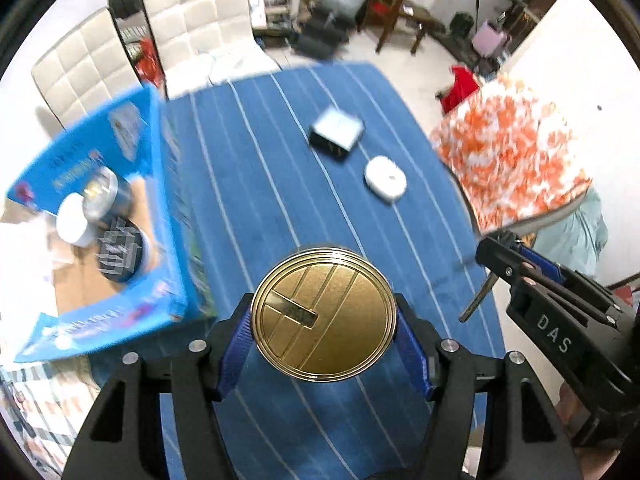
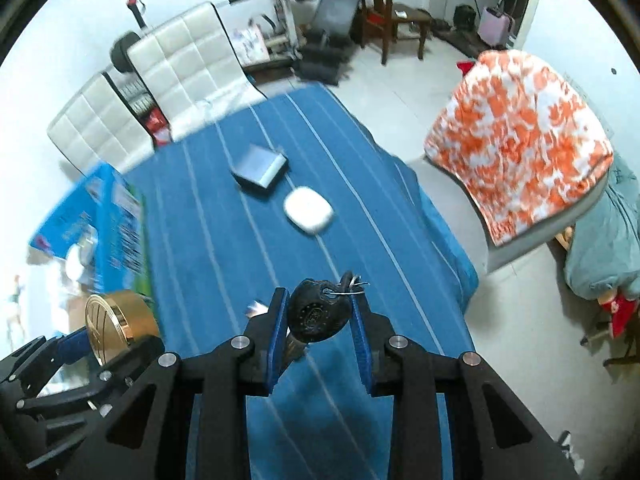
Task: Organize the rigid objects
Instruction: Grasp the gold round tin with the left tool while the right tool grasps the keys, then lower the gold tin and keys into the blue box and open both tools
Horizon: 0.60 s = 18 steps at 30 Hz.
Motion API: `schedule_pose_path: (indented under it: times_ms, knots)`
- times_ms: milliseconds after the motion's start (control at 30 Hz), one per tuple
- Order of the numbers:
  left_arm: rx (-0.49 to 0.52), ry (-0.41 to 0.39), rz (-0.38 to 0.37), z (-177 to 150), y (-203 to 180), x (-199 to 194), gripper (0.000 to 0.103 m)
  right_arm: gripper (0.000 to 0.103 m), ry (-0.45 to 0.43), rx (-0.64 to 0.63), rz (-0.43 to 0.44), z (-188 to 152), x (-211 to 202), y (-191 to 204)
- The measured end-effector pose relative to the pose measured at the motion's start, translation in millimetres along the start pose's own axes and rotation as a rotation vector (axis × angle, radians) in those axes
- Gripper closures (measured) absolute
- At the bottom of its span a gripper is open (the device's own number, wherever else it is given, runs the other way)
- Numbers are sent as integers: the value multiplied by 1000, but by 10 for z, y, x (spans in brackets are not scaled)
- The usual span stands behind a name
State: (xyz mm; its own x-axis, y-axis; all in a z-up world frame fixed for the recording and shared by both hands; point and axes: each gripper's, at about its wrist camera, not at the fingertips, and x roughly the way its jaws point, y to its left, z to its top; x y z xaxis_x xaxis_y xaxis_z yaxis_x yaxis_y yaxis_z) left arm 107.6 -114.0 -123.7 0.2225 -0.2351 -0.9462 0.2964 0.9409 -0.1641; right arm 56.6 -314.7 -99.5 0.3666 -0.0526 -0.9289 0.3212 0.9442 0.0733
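Gripping a round gold tin [image 1: 324,314] by its sides, the left gripper [image 1: 324,320] holds it lid-up above a blue striped tablecloth [image 1: 256,184]. The right gripper [image 2: 319,316], with "DAS" printed on its black body, is clamped on a black key fob [image 2: 316,315]; a metal ring and key hang from it. To the left sits an open blue cardboard box [image 1: 168,216] holding other round tins; its lettering is too blurred to read. Farther along the table lie a small dark box [image 1: 337,133] and, just beside it, a white oval case [image 1: 385,179].
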Motion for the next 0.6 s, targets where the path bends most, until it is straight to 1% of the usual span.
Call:
schedule_pose_path:
  times_ms: [67,167,300,433,600]
  knots:
    - [-15,-34,6,80,26,-118,40,71,-26,-28,27,55,-178,181]
    - [-50,-90,30,98,227,-363,40,71,-51,-70,68,71,-376,484]
    - [-113,-149,76,45,621,-649,40,71,-63,-142,133,38,-532,992]
    - [-173,-176,135,-71,1049,-864,40,71,-52,-232,194,-74,-585,1582]
    - [-250,-186,194,-241,1594,-1048,40,71,-38,-327,249,-248,-586,2250]
